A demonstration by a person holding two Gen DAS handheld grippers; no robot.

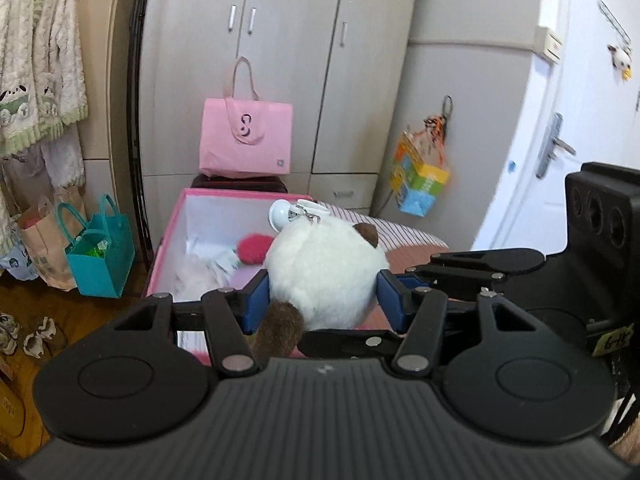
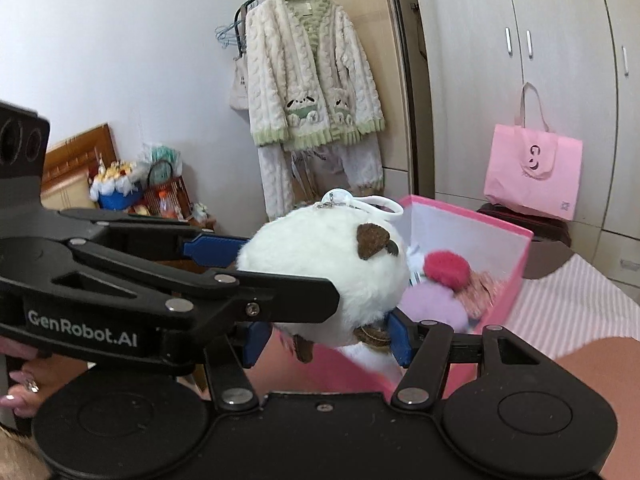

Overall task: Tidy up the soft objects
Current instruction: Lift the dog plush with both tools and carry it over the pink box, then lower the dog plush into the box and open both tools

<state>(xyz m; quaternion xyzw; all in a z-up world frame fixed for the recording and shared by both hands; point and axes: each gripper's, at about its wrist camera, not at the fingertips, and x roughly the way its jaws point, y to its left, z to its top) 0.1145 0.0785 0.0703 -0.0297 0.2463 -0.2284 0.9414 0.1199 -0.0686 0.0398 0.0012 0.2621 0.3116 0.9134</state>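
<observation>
Basically the left gripper (image 1: 324, 296) had its pads squeezed on the white plush toy (image 1: 326, 270), with the pink box (image 1: 168, 248) just ahead. Right gripper (image 2: 326, 338) sat half-open under it. I'd carry it over the rim before letting go.
</observation>
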